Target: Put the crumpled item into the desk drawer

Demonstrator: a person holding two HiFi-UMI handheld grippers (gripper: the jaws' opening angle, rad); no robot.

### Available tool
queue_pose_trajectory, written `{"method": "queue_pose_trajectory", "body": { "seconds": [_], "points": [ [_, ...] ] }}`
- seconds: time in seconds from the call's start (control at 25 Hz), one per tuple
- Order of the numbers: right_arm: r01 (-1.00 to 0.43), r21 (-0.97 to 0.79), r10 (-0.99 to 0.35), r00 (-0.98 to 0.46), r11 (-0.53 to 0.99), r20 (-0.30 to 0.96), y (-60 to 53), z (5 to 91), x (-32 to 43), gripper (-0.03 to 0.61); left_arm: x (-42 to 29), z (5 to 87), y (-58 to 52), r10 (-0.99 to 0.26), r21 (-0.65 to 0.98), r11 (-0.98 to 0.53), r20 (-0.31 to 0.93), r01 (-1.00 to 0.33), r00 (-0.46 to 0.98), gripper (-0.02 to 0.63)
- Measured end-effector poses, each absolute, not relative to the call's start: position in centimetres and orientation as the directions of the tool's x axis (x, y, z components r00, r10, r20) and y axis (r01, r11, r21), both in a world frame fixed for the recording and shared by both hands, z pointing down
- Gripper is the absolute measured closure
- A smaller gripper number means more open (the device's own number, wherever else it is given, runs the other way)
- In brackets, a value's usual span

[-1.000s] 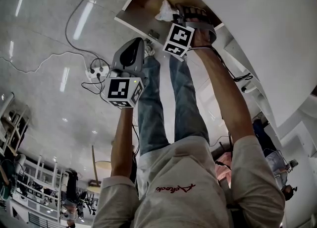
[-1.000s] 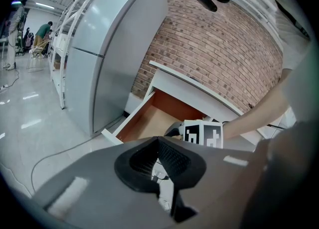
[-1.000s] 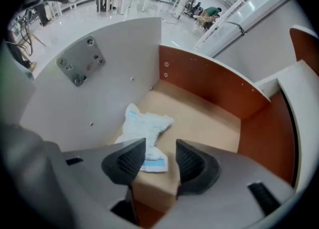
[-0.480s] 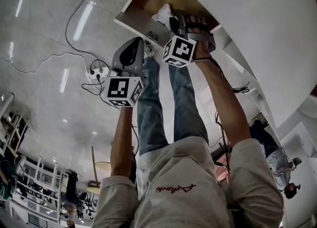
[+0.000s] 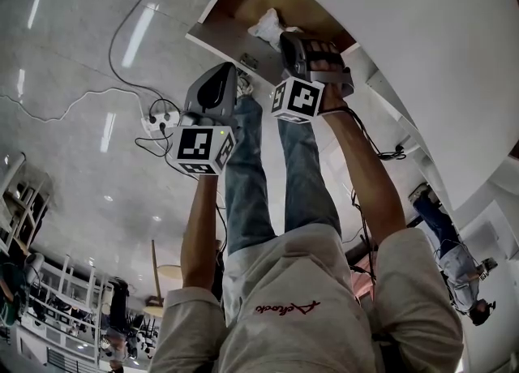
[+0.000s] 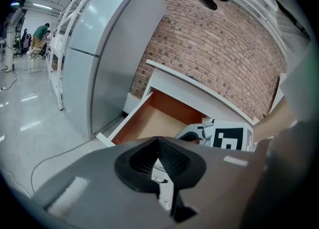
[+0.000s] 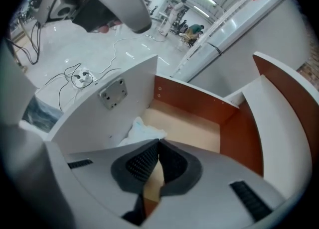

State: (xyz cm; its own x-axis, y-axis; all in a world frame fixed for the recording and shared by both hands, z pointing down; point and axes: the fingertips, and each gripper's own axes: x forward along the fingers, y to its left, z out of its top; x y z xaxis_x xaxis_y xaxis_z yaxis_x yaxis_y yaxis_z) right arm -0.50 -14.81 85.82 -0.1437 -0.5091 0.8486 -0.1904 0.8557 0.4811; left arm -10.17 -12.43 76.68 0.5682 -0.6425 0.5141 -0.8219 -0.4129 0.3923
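Crumpled item (image 7: 144,129): white wad on drawer (image 7: 192,126) floor, by the white front panel, approx. 11 o'clock of my R claw (image 7: 158,141). R claw jaws have just closed, pads together, nothing btwn them; wad lies free. Head view: L claw (image 5: 229,71) at approx. 8 o'clock of R claw, outside drawer, pads likewise together, empty. Desk (image 5: 422,39) top at 3 o'clock; power strip (image 5: 158,116) on floor at 9.

Two tools: left gripper (image 6: 158,140) and right gripper (image 7: 158,143). One open drawer (image 7: 190,98) ahead of both, one crumpled item (image 7: 144,129) just beyond the right's tips, one power strip (image 5: 160,115).
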Motion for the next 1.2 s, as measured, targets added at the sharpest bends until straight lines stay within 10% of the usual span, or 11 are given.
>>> {"method": "queue_pose_trajectory", "body": {
  "seconds": [0.56, 1.2],
  "points": [
    [-0.813, -0.031, -0.585, -0.444, 0.581, 0.679, -14.3, 76.5, 0.0, 0.566, -9.5, 74.8, -13.0, -0.653, 0.372, -0.43, 0.501, -0.822, 0.568, 0.604],
    [-0.852, -0.171, -0.678, -0.502, 0.496, 0.536, -11.9, 64.6, 1.5, 0.566, -8.6, 65.2, -11.6, -0.708, 0.369, -0.39, 0.466, -0.843, 0.531, 0.604]
  ]
}}
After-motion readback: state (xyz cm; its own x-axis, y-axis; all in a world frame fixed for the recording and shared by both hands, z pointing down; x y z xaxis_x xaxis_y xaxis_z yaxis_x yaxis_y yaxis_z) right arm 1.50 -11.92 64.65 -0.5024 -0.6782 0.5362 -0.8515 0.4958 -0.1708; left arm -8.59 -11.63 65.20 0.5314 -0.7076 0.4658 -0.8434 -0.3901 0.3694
